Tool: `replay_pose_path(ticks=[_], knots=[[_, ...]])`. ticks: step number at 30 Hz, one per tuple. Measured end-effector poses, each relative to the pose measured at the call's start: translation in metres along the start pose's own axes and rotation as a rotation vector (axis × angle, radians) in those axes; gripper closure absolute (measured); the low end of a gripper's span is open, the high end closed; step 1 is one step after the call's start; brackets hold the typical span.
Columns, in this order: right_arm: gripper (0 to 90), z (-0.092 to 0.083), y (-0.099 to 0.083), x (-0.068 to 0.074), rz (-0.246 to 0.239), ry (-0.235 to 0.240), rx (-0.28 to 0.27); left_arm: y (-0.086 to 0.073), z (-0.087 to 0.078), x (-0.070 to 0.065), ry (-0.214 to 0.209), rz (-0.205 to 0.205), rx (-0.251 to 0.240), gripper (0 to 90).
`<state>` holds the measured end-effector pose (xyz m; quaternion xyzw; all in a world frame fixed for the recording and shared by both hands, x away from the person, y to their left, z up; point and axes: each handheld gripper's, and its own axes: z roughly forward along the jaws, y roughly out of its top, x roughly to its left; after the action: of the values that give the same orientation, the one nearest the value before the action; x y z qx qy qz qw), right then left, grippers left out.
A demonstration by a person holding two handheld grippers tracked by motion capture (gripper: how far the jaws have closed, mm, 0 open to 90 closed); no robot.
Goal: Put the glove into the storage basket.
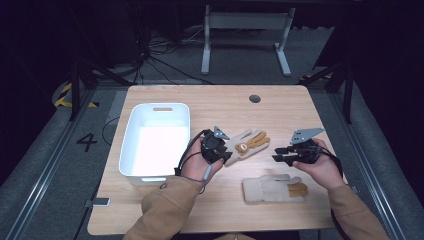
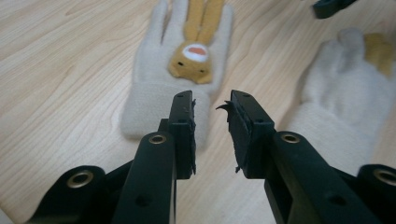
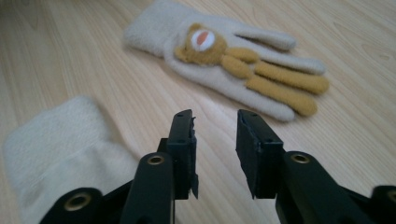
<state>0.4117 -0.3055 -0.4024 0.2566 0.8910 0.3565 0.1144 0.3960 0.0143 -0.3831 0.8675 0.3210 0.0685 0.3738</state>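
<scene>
High view first: two cream gloves are laid out on the table, well apart from each other. The bear glove is seen just beside the left hand-held gripper, fingers pointing up and right, and the plain glove is laid flat closer to the person, below the right hand-held gripper. A white bin is parked at the left with nothing visible inside. So, by the look of it, neither glove is put away yet, if the bin is where they are headed, which is only guessed.

Left gripper view next: the left hand-held gripper is held with its jaws parted and nothing clamped between them. The cuff of the bear glove is seen right past the tips, and the plain glove is off to the right.

Right gripper view last: the right hand-held gripper is likewise parted and empty, bare wood showing in the gap. The plain glove's cuff is down at the left, the bear glove farther off. Both gloves are let go and lying loose, so any picking up is judged as yet to be done.
</scene>
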Motion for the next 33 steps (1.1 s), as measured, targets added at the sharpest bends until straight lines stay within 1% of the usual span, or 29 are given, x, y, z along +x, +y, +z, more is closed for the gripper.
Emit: replay_pose_path(ticks=[1,3,4,5,7,8,9,12,14,15,16,17,18,19,20,21,22,24,25,26,28,30,33], knots=[[65.9,0.003,0.002,-0.002,0.001,0.001,-0.001,-0.002,-0.002,-0.001,-0.003,-0.007,-0.010,70.4],[65.3,0.009,0.006,-0.006,-0.003,0.002,0.004,-0.006,-0.005,0.000,-0.011,-0.013,-0.008,70.4],[65.3,0.009,0.006,-0.006,-0.003,0.002,0.004,-0.006,-0.005,0.000,-0.011,-0.013,-0.008,70.4],[64.2,0.015,0.010,-0.009,-0.006,0.003,0.002,-0.009,-0.006,0.001,-0.010,-0.017,-0.005,70.1],[63.7,0.018,0.012,-0.011,-0.008,0.006,0.002,-0.010,-0.007,0.002,-0.010,-0.024,-0.004,69.4],[62.0,0.025,0.016,-0.014,-0.020,0.008,-0.003,-0.014,-0.010,0.004,-0.007,-0.035,-0.006,69.4],[61.1,0.029,0.018,-0.016,-0.024,0.011,-0.002,-0.014,-0.010,0.004,-0.007,-0.035,-0.006,69.3],[58.2,0.041,0.024,-0.019,-0.038,0.025,0.002,-0.021,-0.015,0.005,-0.002,-0.049,0.000,67.8],[54.5,0.050,0.028,-0.021,-0.051,0.049,-0.002,-0.026,-0.018,0.005,0.001,-0.060,0.000,67.8],[53.5,0.055,0.030,-0.021,-0.057,0.063,-0.001,-0.028,-0.019,0.005,0.004,-0.063,0.000,67.8],[52.6,0.059,0.032,-0.021,-0.077,0.063,0.005,-0.030,-0.021,0.006,0.005,-0.066,0.006,67.8],[52.6,0.059,0.032,-0.021,-0.077,0.063,0.005,-0.030,-0.021,0.006,0.005,-0.066,0.006,67.7],[51.6,0.063,0.034,-0.021,-0.092,0.066,0.005,-0.032,-0.022,0.006,0.009,-0.070,0.007,67.7],[48.6,0.072,0.038,-0.020,-0.119,0.077,-0.002,-0.035,-0.024,0.007,0.013,-0.085,0.005,67.6],[48.0,0.075,0.039,-0.020,-0.126,0.081,-0.008,-0.035,-0.024,0.007,0.013,-0.085,0.005,67.6],[47.3,0.078,0.041,-0.020,-0.137,0.089,-0.014,-0.039,-0.027,0.008,0.019,-0.090,0.007,67.6],[46.3,0.081,0.043,-0.019,-0.144,0.101,-0.009,-0.040,-0.028,0.009,0.026,-0.095,0.004,67.6],[45.8,0.084,0.045,-0.019,-0.149,0.104,-0.007,-0.042,-0.030,0.009,0.026,-0.099,0.002,67.6],[45.0,0.089,0.049,-0.017,-0.160,0.123,-0.019,-0.044,-0.031,0.011,0.029,-0.106,0.002,67.5],[45.0,0.089,0.049,-0.017,-0.160,0.123,-0.019,-0.044,-0.031,0.011,0.029,-0.106,0.002,67.6],[43.4,0.097,0.052,-0.015,-0.169,0.145,-0.022,-0.046,-0.033,0.012,0.036,-0.113,0.003,67.6],[42.9,0.104,0.052,-0.015,-0.172,0.160,-0.008,-0.047,-0.032,0.013,0.033,-0.114,0.003,67.4],[42.2,0.111,0.052,-0.014,-0.171,0.164,0.009,-0.047,-0.032,0.013,0.030,-0.117,0.007,67.3]])
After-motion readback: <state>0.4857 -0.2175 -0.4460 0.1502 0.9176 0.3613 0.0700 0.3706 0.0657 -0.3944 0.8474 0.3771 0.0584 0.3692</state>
